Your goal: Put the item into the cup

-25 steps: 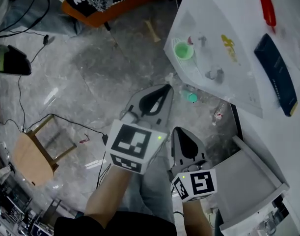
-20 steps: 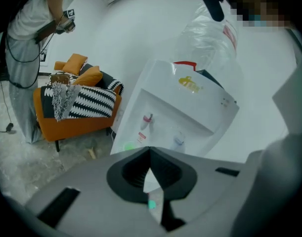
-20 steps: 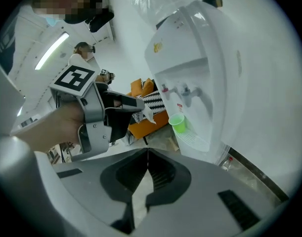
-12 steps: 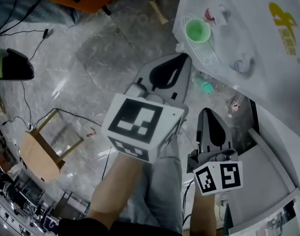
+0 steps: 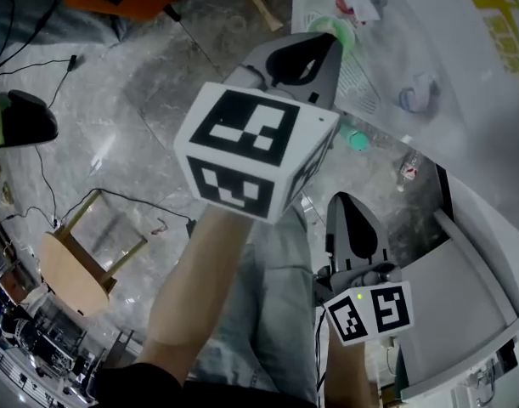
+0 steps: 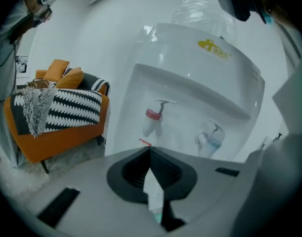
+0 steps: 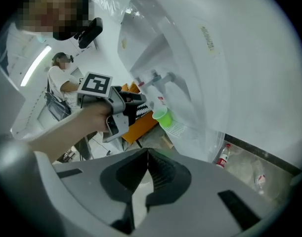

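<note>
Head view: left gripper [image 5: 329,44], closed and seemingly empty, has climbed to the cup [image 5: 350,36] at upper centre; right gripper [image 5: 349,201], also closed, sits below. No item held yet.

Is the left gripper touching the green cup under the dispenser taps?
Apart. The right gripper view, looking from the side, shows the left gripper short of the green cup, with a gap between them.

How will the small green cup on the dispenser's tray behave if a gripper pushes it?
The green cup looks like thin plastic, so it is probably light and easy to tip. It stands on the ribbed drip tray, which may catch its base. Its walls would likely flex if squeezed.
</note>
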Tool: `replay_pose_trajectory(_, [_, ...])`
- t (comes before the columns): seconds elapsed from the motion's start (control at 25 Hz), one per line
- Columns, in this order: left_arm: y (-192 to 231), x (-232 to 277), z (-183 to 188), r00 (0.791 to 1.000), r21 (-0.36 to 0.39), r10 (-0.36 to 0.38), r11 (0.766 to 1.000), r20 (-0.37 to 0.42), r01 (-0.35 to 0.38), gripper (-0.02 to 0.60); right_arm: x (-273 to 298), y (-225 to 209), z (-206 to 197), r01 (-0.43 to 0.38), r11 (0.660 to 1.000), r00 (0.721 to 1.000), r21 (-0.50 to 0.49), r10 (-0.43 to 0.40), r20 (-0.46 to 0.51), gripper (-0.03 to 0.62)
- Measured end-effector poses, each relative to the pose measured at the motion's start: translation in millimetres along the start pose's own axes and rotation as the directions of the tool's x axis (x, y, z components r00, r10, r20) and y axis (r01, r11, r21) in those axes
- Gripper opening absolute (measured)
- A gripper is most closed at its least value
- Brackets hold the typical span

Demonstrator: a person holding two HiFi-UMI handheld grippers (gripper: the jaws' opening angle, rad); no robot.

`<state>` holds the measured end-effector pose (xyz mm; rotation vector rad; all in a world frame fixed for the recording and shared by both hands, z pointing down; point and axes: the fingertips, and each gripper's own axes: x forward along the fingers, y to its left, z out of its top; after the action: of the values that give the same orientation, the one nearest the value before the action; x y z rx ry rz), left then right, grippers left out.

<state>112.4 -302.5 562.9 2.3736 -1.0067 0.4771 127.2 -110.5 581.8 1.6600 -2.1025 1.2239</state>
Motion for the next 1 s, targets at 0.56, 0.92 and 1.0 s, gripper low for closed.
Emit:
replay_pose_trajectory(0.56, [15,23,2,0.999,0.067,-0.028,0.997,0.017,0.027,0.014,4,-3,-20,0.009,0.999,0.999,0.043,-0.008,-0.031,0.011])
replay_pose_trajectory(0.92, [99,-27,4,0.964,-0.157,0.198,0.973,0.177,-0.171,0.014,7,-3,-14,0.004,0.999,1.0,0.039,-0.003,-0.026,0.011])
replay_pose_trajectory(1.0, [105,-40,-8,0.962,-0.164,0.218,0.968,0.162,-0.192,0.014,8,-5,-17,0.008,0.999,0.999,0.033,-0.007,-0.036,0.01])
